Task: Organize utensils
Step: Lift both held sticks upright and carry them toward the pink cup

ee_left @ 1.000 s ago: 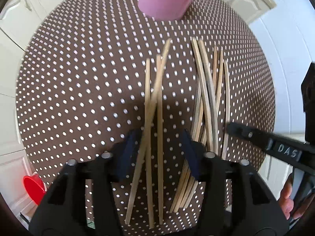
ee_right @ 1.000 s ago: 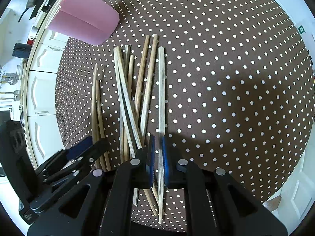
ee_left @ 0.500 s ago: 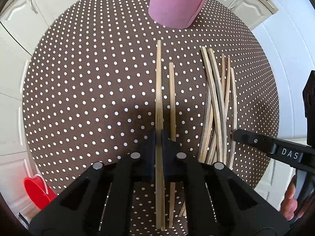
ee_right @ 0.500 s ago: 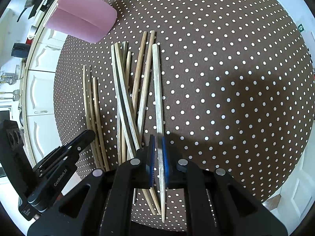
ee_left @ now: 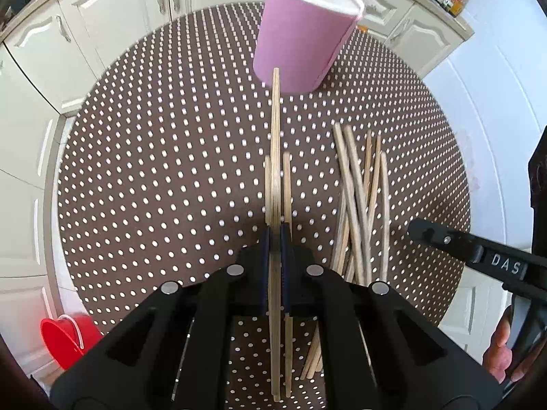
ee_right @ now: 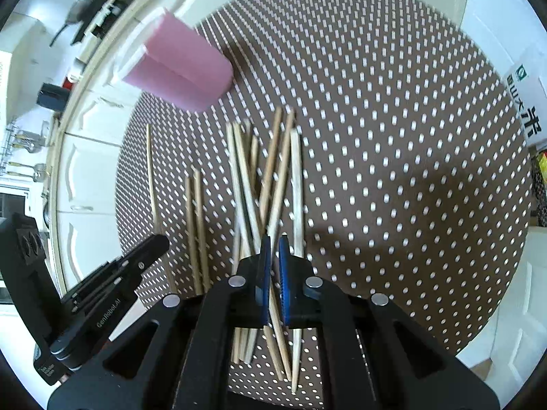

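Wooden chopstick [ee_left: 275,157] clamped in left gripper [ee_left: 275,239], pitched steeply down, tip toward pink cup [ee_left: 304,30] at 12 o'clock. Right gripper [ee_right: 272,249] pinching single chopstick [ee_right: 277,201] from loose pile [ee_right: 253,184], steeply down.

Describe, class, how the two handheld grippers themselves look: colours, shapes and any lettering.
Both are black plastic with silver screw heads. The left gripper and right gripper have slim blue finger pads. White lettering: "GenRobot.AI" on the left, "DAS" on the right.
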The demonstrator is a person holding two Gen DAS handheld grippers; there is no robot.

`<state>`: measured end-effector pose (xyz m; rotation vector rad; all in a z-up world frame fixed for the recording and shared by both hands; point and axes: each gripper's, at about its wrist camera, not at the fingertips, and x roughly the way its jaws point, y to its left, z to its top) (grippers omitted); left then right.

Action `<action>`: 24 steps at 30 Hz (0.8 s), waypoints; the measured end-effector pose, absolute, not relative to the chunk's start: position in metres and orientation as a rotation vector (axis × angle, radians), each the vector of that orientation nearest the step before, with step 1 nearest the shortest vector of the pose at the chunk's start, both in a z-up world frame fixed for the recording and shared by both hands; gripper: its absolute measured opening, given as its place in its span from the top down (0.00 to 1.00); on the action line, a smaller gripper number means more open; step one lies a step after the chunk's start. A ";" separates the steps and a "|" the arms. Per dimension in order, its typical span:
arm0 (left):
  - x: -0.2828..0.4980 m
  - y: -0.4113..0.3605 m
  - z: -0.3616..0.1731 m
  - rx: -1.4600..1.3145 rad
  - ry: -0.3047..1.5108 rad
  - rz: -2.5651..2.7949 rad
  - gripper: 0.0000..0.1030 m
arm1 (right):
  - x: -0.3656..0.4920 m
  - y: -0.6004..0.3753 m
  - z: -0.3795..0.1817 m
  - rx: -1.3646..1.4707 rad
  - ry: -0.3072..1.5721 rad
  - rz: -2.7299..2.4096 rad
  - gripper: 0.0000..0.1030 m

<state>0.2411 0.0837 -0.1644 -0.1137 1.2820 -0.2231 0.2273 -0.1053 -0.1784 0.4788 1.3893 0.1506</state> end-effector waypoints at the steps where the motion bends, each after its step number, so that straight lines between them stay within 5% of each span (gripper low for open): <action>1: 0.240 0.085 -0.159 -0.119 1.273 -0.222 0.94 | 0.229 -0.107 -0.173 0.478 1.370 0.153 0.97; 10: 0.252 0.088 -0.115 -0.145 1.174 -0.211 0.94 | 0.240 -0.114 -0.160 0.434 1.344 0.200 0.95; 13: 0.249 0.092 -0.121 -0.156 1.184 -0.201 0.94 | 0.238 -0.117 -0.181 0.397 1.407 0.147 0.74; 14: 0.245 0.092 -0.127 -0.154 1.190 -0.197 0.94 | 0.237 -0.117 -0.186 0.384 1.421 0.134 0.57; 15: 0.243 0.093 -0.132 -0.154 1.197 -0.192 0.94 | 0.237 -0.116 -0.192 0.358 1.434 0.118 0.56; 19: 0.239 0.092 -0.151 -0.170 1.231 -0.181 0.94 | 0.242 -0.104 -0.211 0.272 1.478 0.111 0.80; 23: 0.239 0.094 -0.160 -0.186 1.252 -0.167 0.94 | 0.241 -0.081 -0.214 0.157 1.446 0.131 0.83; 24: 0.239 0.095 -0.162 -0.188 1.255 -0.165 0.94 | 0.243 -0.072 -0.214 0.124 1.445 0.126 0.95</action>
